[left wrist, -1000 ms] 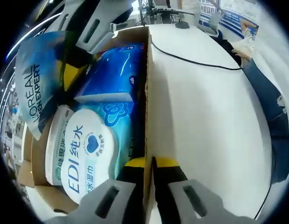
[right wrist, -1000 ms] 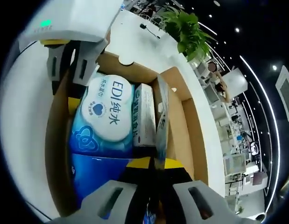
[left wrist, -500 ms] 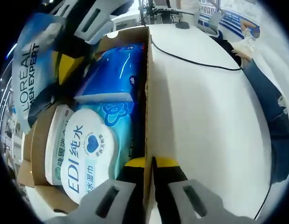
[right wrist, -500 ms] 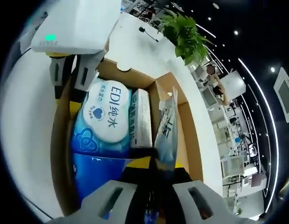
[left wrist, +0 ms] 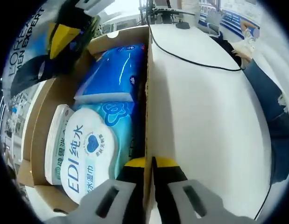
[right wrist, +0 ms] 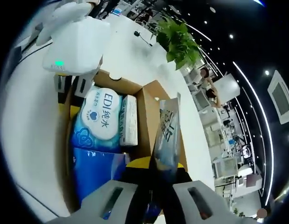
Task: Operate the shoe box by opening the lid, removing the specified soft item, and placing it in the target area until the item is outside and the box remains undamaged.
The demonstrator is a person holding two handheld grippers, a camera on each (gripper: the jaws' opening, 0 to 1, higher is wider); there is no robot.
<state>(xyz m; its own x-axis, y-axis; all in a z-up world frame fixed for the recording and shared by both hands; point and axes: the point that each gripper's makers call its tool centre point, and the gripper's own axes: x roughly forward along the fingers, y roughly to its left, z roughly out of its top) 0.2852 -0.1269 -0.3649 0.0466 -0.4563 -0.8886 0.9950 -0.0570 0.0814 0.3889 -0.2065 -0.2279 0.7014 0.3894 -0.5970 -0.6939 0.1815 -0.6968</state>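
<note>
The open cardboard shoe box holds a white EDI wet-wipe pack, a blue soft pack and a slim white carton. My left gripper is shut on the box's side wall. High above the box, my right gripper is shut on a blue L'Oréal Men Expert pouch, which hangs clear of the box rim.
The box stands on a white table crossed by a black cable. A person's denim sleeve lies along the table's right edge. A green plant stands beyond the box, with office desks behind.
My right gripper has lifted the pouch up out of the box, so the box looks smaller in its view. The left gripper and the box have stayed put.
</note>
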